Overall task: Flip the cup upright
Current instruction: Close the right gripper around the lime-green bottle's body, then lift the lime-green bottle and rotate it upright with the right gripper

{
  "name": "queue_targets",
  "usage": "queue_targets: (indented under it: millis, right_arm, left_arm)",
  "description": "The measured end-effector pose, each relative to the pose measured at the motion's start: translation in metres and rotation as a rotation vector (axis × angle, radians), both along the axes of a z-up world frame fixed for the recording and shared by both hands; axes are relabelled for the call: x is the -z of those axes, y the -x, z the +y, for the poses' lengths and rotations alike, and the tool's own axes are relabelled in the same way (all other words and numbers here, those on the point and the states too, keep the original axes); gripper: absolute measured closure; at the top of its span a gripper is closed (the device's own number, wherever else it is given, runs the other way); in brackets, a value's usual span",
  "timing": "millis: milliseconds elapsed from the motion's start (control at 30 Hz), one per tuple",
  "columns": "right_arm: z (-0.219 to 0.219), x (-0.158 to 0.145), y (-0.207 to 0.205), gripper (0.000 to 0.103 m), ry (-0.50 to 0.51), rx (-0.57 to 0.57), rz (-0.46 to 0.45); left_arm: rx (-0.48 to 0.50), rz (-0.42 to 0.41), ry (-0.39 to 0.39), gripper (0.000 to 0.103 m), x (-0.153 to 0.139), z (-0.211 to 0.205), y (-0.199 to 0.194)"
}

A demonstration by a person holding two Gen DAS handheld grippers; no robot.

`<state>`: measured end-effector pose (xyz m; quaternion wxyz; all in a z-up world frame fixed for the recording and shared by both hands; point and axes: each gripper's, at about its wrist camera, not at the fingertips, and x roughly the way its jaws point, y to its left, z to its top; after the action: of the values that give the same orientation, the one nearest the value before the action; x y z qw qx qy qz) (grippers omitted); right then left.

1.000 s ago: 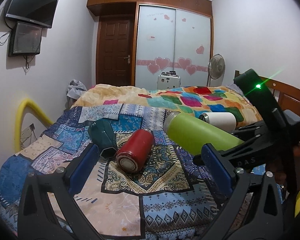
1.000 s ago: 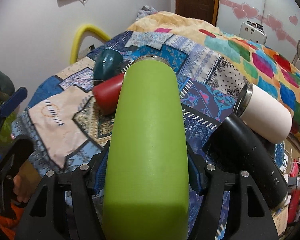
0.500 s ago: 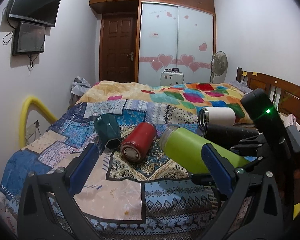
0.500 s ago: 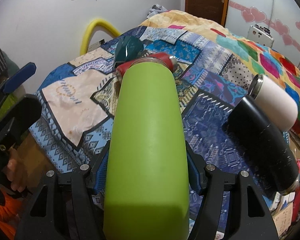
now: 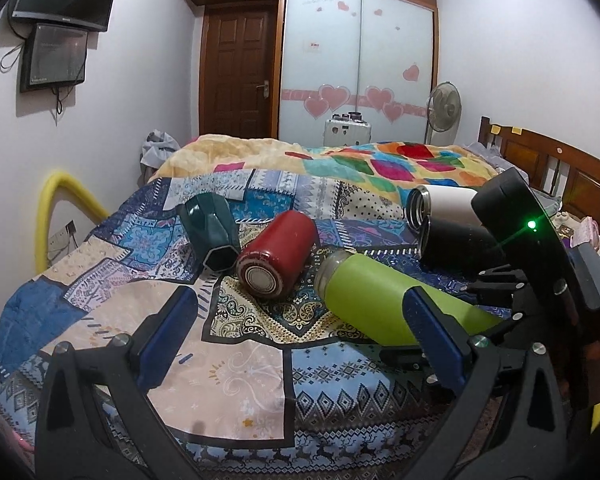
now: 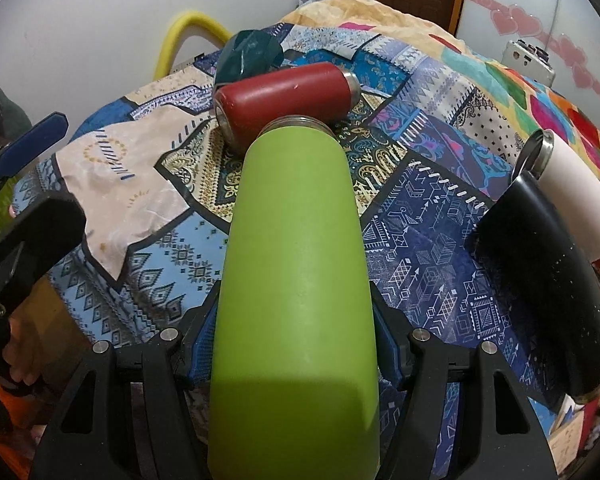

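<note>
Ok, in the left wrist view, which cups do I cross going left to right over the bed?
Dark green faceted cup → red cup → lime green cup, clamped in the right tongs. The white and black cups overlap further right, so I leave them unordered.

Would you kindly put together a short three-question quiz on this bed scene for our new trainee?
1. True or false: the right gripper is shut on the green cup.
2. Which lies beside the white cup? A) black cup B) red cup C) dark green cup
3. Fill in: the left gripper is ____ and holds nothing.

Key: 1 true; 2 A; 3 open.
</note>
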<state>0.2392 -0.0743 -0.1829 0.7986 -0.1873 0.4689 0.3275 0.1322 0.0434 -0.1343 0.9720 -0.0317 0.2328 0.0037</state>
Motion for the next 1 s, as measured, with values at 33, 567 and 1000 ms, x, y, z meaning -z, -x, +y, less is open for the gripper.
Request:
queue_targets:
  millis: [33,567,1000]
  right_arm:
    - [0.000,-0.001,0.000,0.041,-0.001,-0.001,-0.004]
    - [-0.037,-0.049,0.022,0.041,-0.096,0.001,-0.069]
    - [-0.100,-0.030,0.005,0.040,-0.098,0.180,-0.145]
  left_arm:
    - [-0.001,0.004,0.004,0.000,0.001,0.001,-0.001]
    - [-0.007,-0.010,-0.027,0.000,-0.016,-0.005,-0.006]
    - [0.117,0.178,-0.028,0.000,0.001,-0.048,-0.046]
